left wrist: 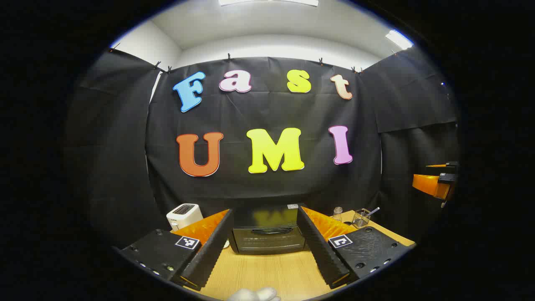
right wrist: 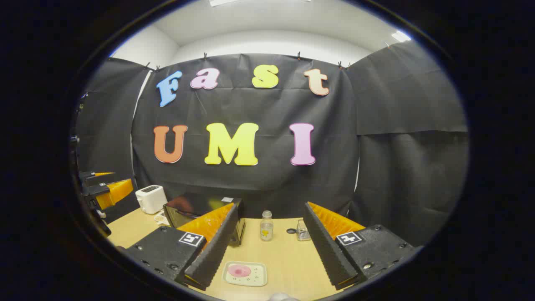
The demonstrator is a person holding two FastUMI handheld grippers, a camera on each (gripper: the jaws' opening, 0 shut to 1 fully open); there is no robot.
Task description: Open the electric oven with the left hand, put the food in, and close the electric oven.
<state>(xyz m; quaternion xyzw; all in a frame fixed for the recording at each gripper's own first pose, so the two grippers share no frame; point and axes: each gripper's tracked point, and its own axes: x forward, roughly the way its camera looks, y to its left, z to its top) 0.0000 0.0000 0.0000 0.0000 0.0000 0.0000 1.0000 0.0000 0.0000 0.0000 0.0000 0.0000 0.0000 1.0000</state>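
The black electric oven (left wrist: 267, 239) stands on the wooden table (left wrist: 267, 271) against the back cloth, its door closed and its handle (left wrist: 267, 230) across the top of the door. My left gripper (left wrist: 264, 210) is open, held back from the oven with the oven framed between its fingers. In the right gripper view the oven (right wrist: 190, 211) is partly hidden behind a finger. A small pale tray with pink food (right wrist: 245, 273) lies flat on the table (right wrist: 288, 259), below and between the fingers of my open right gripper (right wrist: 271, 206), which touches nothing.
A white toaster (left wrist: 184, 215) stands left of the oven. Right of it are a small glass jar (left wrist: 337, 213) and a wire holder (left wrist: 361, 217); the right gripper view shows the jar (right wrist: 266, 225) and holder (right wrist: 303, 230) behind the tray. The other gripper (left wrist: 434, 184) hovers far right.
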